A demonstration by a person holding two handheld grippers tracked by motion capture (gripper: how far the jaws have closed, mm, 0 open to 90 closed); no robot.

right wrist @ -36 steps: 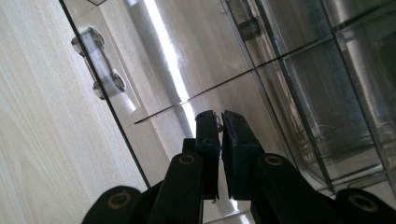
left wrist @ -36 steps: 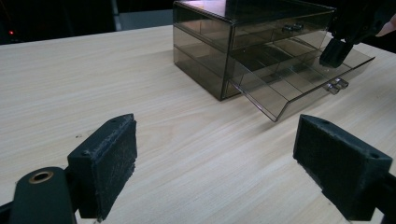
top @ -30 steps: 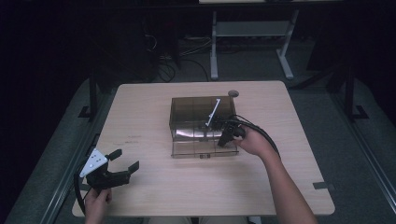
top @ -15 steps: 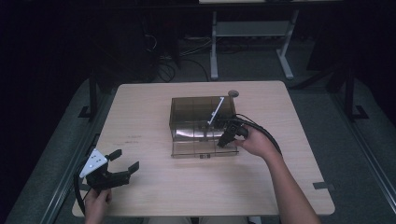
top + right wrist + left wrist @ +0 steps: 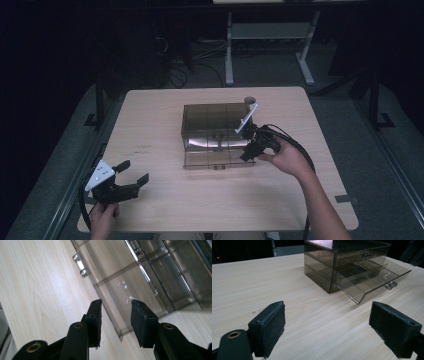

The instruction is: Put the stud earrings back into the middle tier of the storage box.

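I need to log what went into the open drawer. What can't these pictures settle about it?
- What the small clear item in the open drawer is: too small, glare, right gripper view.
- Top drawer's contents: tinted walls, left gripper view.
- Round thing behind the organizer: too small, high view.

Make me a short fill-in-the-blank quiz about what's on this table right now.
1. The smoky see-through drawer box stands on a wooden ____.
2. Its bottom drawer is pulled ____.
3. The left gripper rests near the table's front corner with its jaws wide ____.
4. Nothing is held between the jaws of the right gripper, which is beside the bottom drawer's ____ edge.

Missing words: table; open; open; front
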